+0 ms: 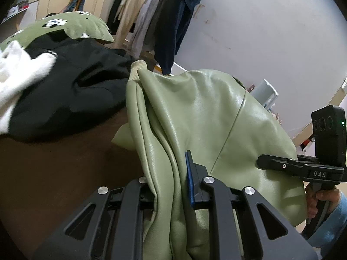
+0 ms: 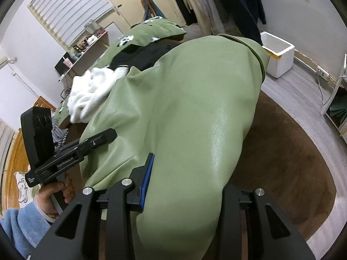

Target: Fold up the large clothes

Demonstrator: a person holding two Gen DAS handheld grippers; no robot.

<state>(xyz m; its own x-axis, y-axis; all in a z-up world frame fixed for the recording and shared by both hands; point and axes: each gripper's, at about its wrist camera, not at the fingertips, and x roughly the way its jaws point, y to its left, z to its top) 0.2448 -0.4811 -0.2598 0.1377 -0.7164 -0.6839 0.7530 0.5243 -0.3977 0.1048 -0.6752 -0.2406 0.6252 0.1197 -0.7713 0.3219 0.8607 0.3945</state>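
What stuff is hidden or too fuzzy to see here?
- Left wrist view: the left claw has one finger buried under the green jacket.
- Right wrist view: the right claw has its right finger covered by the jacket.
- Both views: the white garment is motion-blurred.
- Right wrist view: shelf items too small.

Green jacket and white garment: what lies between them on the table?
In the left wrist view, a black garment fills the stretch between the green jacket and the white garment, over the brown table.

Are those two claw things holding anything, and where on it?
Yes. The left gripper and right gripper each clamp a bunched fold of the pale green leather-look jacket.
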